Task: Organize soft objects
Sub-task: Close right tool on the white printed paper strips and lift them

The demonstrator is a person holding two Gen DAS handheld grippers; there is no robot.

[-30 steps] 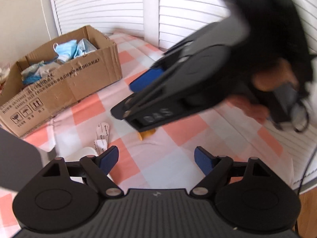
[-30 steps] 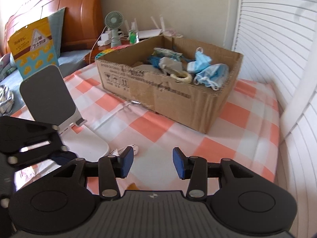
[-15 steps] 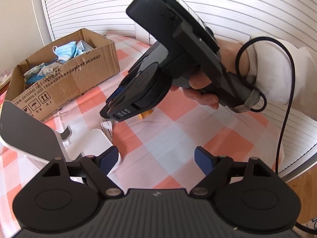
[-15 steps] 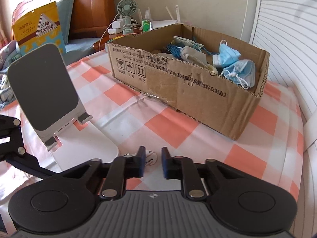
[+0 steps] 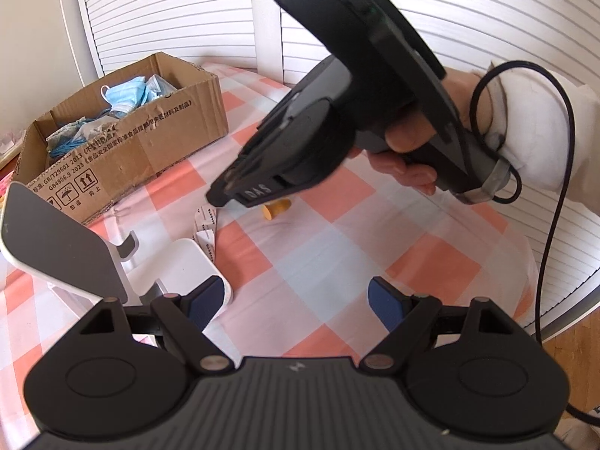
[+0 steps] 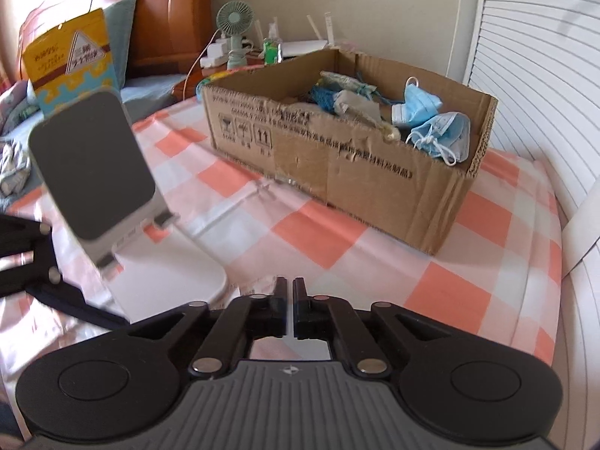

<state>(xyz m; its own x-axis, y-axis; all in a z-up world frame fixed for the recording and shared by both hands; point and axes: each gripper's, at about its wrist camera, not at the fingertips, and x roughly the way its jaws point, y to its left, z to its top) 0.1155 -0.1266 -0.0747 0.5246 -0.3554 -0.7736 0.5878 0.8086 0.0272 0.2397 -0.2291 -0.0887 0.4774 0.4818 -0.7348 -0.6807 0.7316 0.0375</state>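
Right hand-held gripper is pinched narrow at the white strip on the checked cloth; grip unclear. Lift gently toward the cardboard box. Left hand-held gripper hangs wide, empty.

The right gripper hides one end of a white strip at ten o'clock. The phone stand, at nine o'clock, is blurred.
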